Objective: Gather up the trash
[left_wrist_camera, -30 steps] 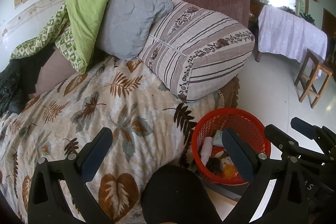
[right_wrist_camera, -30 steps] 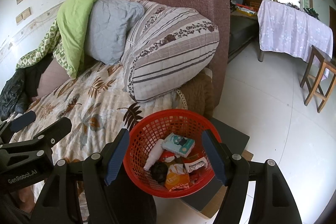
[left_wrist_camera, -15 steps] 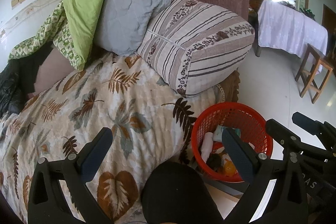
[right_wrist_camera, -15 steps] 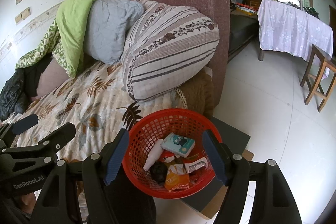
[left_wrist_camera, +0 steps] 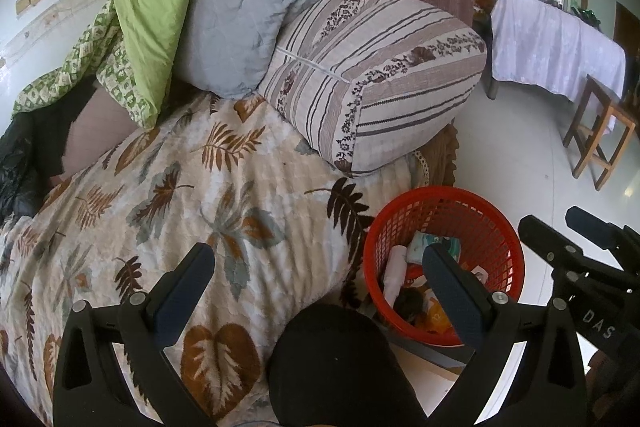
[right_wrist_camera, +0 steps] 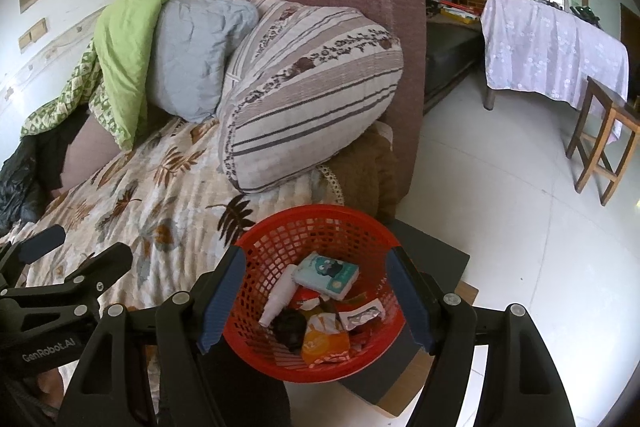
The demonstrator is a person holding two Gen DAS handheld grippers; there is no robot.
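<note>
Below, red basket (right_wrist_camera: 320, 223), trash inside, apparently wrappers

Red mesh basket (right_wrist_camera: 320, 227), upright, sitting below and between the right jaws, holding trash: tissue packet (right_wrist_camera: 325, 275), white tube (right_wrist_camera: 278, 295), orange wrapper (right_wrist_camera: 325, 341).

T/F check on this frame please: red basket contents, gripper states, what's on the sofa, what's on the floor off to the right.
1. The red basket is empty. False: it holds trash, including a pale blue packet and an orange wrapper.
2. Both grippers are open and hold nothing. True: left gripper, right gripper.
3. A striped pillow lies on the sofa. True.
4. The leaf-print blanket is strewn with wrappers. False: no trash shows on it.
5. A wooden stool stands on the floor. True.
</note>
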